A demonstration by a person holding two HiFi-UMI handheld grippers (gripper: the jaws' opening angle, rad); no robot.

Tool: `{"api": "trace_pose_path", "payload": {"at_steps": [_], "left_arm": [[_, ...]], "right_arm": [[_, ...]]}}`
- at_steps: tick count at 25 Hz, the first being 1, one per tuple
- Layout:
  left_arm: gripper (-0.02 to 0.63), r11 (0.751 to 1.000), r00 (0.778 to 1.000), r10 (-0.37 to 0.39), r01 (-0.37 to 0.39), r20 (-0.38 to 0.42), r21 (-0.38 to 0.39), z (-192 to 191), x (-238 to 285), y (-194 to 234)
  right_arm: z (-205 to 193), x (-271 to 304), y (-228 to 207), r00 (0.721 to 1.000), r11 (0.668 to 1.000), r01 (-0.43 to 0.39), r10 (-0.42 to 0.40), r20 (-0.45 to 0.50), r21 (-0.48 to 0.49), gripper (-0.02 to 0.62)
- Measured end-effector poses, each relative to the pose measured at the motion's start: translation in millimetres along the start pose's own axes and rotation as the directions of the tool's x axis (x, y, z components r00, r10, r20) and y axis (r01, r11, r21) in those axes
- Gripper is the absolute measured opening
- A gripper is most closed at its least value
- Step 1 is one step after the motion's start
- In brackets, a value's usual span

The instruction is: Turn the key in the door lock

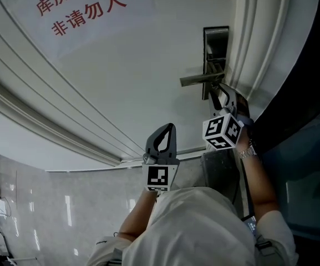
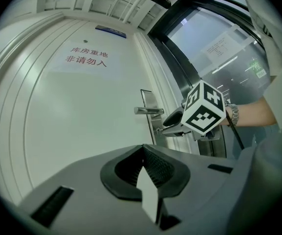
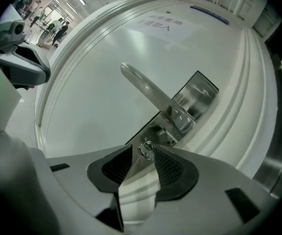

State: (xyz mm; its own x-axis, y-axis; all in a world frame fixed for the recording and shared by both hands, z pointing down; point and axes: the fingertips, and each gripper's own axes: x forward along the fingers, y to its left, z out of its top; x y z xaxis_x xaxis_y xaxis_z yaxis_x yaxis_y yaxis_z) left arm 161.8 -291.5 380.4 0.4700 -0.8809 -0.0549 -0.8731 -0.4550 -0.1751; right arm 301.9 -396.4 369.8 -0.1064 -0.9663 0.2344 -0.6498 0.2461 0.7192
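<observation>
A white door carries a metal lock plate [image 1: 216, 40] [image 3: 195, 98] with a lever handle [image 1: 197, 80] [image 3: 144, 88] [image 2: 148, 111]. Below the handle a small silver key [image 3: 146, 149] sticks out of the lock. My right gripper [image 1: 216, 91] [image 3: 143, 150] [image 2: 166, 127] is at the lock, open, with the key between its fingertips; a gap shows on either side and the pads do not press it. My left gripper [image 1: 169, 127] [image 2: 141, 149] hangs back from the door, left of the right one, shut with nothing in it.
A paper sign with red characters [image 1: 76, 10] [image 2: 85, 58] is stuck high on the door. Ridged door-frame mouldings [image 1: 254, 49] run right of the lock, then a dark glass panel [image 1: 309, 148]. The person's right wrist wears a watch [image 1: 247, 151].
</observation>
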Motion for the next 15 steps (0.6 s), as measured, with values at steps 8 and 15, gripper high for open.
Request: {"api": "trace_pose_path", "payload": {"at_steps": [8, 15], "left_arm": [[0.009, 0.999, 0.999, 0.038, -0.039, -0.029, -0.018, -13.3, -5.2, 9.8], [0.009, 0.999, 0.998, 0.042, -0.043, -0.038, -0.015, -17.8, -4.3, 11.0]], "right_arm": [[-2.0, 21.2, -6.1, 0.997, 0.997, 0.074, -0.074, -0.020, 0.018, 0.118], [-0.8, 23.3, -10.4, 0.996, 0.991, 0.091, -0.090, -0.012, 0.095, 0.100]]}}
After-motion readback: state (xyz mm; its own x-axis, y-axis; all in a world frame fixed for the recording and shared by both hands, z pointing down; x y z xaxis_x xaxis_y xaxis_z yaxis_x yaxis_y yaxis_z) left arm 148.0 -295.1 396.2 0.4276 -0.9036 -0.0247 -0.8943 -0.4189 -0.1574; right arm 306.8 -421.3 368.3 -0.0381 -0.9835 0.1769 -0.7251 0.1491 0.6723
